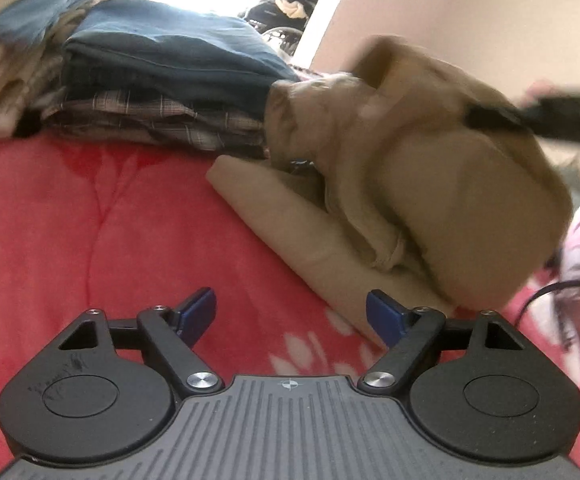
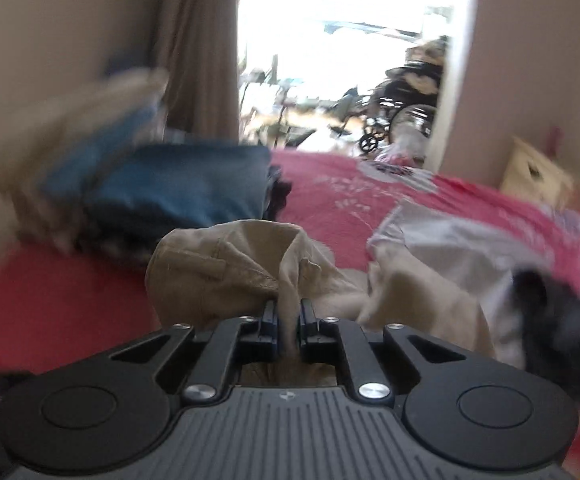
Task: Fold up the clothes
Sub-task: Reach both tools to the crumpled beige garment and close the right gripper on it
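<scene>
With my right tool (image 2: 289,316) clenched on a bunched ridge of the tan garment (image 2: 226,268), I judge the step in hand is carrying one end of it over to make a fold, and doing that well means keeping the cloth taut rather than dragging a crumple. The tan garment lies on the red bedspread (image 1: 90,216), its flat lower part just in front of the stack of folded clothes (image 1: 162,80) and its raised part held up well to the side of that stack. My left tool (image 1: 290,316) is released, nothing between its blue pads (image 1: 384,314), hanging over the bedspread with one pad just beside the garment's near edge. I would bring it onto that flat edge and pin or pinch it there, so the lifted half has something to fold against. The right grip holds a gathered wad, not a clean corner, so the layer may land twisted; I would lay it down slowly toward the stack side. The pale cloth (image 2: 450,240) beside the garment should stay out of the fold.
</scene>
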Available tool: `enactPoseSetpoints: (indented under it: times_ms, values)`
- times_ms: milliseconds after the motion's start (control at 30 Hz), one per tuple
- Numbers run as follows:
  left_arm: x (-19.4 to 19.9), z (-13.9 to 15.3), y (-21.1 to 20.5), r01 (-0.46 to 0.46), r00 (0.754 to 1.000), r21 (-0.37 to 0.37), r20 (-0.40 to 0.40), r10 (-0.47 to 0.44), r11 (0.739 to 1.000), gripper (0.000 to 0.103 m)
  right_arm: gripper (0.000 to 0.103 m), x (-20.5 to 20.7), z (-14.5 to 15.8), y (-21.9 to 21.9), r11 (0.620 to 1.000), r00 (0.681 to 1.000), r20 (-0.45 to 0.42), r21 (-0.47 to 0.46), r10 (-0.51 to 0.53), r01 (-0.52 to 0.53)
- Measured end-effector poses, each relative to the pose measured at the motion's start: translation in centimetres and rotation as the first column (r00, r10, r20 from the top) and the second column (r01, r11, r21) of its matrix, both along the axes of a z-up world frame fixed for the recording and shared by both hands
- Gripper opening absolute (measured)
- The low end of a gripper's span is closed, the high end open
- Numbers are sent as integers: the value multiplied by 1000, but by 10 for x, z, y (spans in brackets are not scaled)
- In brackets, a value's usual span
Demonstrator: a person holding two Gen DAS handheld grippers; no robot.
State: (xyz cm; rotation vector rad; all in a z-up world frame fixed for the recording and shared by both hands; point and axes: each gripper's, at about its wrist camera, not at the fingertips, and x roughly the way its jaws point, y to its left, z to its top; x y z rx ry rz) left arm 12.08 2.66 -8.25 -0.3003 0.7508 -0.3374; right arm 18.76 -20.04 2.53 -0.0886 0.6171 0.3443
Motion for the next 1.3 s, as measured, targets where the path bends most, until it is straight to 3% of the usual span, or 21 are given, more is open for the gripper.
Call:
enactPoseSetpoints:
  times_ms: [67,200,367,467,567,667,733,800,967,1067,1200,1300]
  values:
    - [-9,2,3,32,999,-14,-1,-32,999,84,10,-36,5,-32,991,999,0,126,-51,51]
    - [-29,6,4,125,992,-22,-5,-125,992,84,9,-110,-3,-86,938,994,-37,328,-105,111]
    - [-45,9,5,188,982,-76,-20,-190,979,84,8,-179,-29,-121,913,988,-102,379,-118,149]
    - [-47,4,5,202,976,-111,-57,-209,973,85,2,-201,-60,-122,938,972,-191,291,-138,190]
    - [-50,-7,-2,231,964,-70,-120,-238,970,86,2,-211,-88,-108,978,959,-243,112,-144,176]
    - [-63,-11,-2,254,959,-25,-127,-255,967,86,6,-210,-95,-94,991,956,-263,-21,-132,131]
    - [-69,-8,0,260,958,-12,-120,-260,965,87,18,-209,-80,-95,993,957,-264,-36,-121,115]
    - [-73,-6,4,260,959,-16,-112,-260,965,88,37,-208,-55,-98,994,966,-236,-18,-107,106]
    - [-70,-3,14,225,969,-48,-94,-228,973,93,55,-184,13,-92,995,992,-122,93,-21,33]
    - [-66,-5,11,220,970,-57,-98,-224,974,94,63,-150,34,-61,994,994,-82,91,74,-67]
    - [-63,-12,-3,241,965,-15,-107,-241,971,94,80,-106,24,14,970,971,-68,-63,231,-235]
    - [-63,-17,-16,267,961,40,-84,-263,963,94,87,-83,-5,74,899,937,-85,-267,338,-348]
